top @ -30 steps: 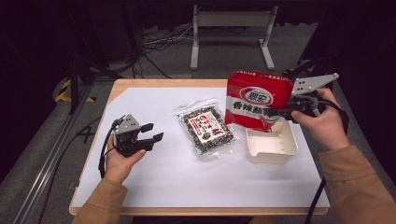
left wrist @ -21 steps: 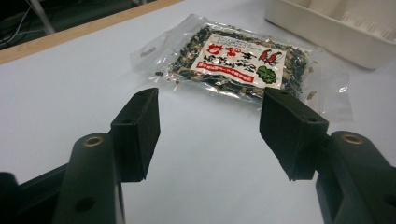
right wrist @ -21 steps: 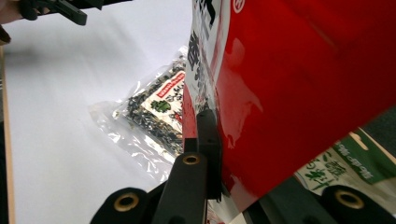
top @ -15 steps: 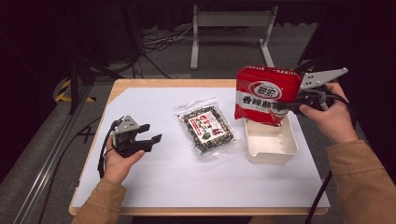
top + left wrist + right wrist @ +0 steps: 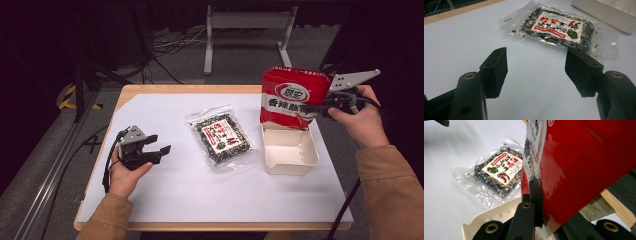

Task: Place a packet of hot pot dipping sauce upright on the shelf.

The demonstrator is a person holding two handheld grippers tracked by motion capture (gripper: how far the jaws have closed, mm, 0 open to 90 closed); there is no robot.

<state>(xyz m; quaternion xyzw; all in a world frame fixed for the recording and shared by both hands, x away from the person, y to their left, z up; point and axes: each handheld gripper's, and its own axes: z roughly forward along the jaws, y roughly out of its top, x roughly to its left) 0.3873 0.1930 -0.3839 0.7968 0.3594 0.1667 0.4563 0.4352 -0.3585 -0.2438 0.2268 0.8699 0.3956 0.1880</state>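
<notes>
A big red snack bag [image 5: 291, 96] hangs upright in the air above the cream tray [image 5: 289, 150], and my right gripper [image 5: 316, 108] is shut on its lower right edge. Seen from the right gripper view, the red bag [image 5: 584, 162] is pinched between the jaws, one black finger [image 5: 535, 200] pressed flat against it. A clear pouch of dark dried mix [image 5: 221, 135] with a white and red label lies flat mid-table. My left gripper [image 5: 159, 152] rests low at the table's left, open and empty, pointing toward the pouch [image 5: 557, 27].
A white sheet [image 5: 200, 200] covers most of the wooden table [image 5: 150, 89]. The cream tray [image 5: 499, 216] sits at the right, close to the table's edge. Cables and a metal stand [image 5: 245, 25] lie on the floor beyond the far edge.
My right gripper has lifted the red bag upward and slightly right, off the tray. The left gripper has stayed in place.
</notes>
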